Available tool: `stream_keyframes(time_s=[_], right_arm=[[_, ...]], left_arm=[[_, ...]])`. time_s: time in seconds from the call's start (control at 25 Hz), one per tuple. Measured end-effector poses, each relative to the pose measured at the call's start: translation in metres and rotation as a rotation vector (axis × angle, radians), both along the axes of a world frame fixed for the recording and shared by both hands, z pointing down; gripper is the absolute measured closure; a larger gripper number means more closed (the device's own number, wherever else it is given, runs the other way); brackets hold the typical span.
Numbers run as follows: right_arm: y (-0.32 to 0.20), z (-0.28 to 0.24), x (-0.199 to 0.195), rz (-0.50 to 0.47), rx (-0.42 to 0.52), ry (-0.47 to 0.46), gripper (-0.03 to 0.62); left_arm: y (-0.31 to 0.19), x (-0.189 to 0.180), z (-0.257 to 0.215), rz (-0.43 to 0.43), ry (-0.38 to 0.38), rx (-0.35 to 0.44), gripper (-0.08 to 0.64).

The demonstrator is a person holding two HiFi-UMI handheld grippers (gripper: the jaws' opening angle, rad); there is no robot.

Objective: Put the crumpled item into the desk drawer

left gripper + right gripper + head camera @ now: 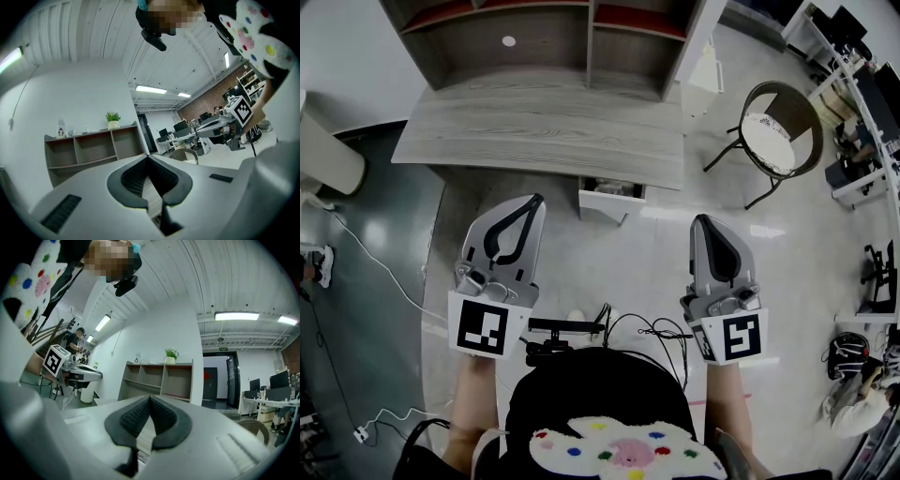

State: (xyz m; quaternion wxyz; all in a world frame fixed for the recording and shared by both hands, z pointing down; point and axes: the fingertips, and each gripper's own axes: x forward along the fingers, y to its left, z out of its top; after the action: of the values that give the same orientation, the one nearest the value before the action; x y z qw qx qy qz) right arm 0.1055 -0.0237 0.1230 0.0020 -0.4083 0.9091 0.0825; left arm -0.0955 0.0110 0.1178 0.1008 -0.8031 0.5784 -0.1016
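A white desk drawer (610,199) stands pulled out under the front edge of the grey wooden desk (544,131). Something dark lies inside it, too small to make out. No crumpled item shows clearly in any view. My left gripper (535,201) is held level in front of the desk, left of the drawer, shut and empty. My right gripper (701,221) hangs to the right of the drawer, also shut with nothing in it. In the left gripper view the pads (140,176) meet at the tip. The same shows for the pads (161,417) in the right gripper view.
An open shelf unit (544,37) stands on the desk, with a small plant (171,355) on top. A round chair (780,141) is at the right, a white bin (328,155) at the left. Cables (366,258) trail over the floor.
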Motion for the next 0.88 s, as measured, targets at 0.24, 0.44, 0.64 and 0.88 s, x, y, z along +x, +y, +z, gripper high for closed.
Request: stream_keyframes(time_s=[0.24,0.44,0.64,0.88], right_arm=[[-0.0004,-0.0002,-0.0031,0.0,-0.003,0.001,0.583],[-0.0002,0.0014,-0.0042,0.0,-0.007,0.008,0.583],[-0.0012,0.0048,-0.0044,0.003,-0.015,0.017,0.583],[-0.0028,0.0051,-0.0067,0.005,-0.016,0.005,0.583]], left_arm=[[-0.0016,-0.0015,-0.0008,0.005,-0.001,0.002,0.554],[-0.0012,-0.0025,-0.0002,0.003,0.005,0.0,0.554],[-0.002,-0.0012,0.0011,0.009,0.007,0.0,0.554],[-0.0041,-0.003,0.0034,0.011,0.0,-0.008,0.554]])
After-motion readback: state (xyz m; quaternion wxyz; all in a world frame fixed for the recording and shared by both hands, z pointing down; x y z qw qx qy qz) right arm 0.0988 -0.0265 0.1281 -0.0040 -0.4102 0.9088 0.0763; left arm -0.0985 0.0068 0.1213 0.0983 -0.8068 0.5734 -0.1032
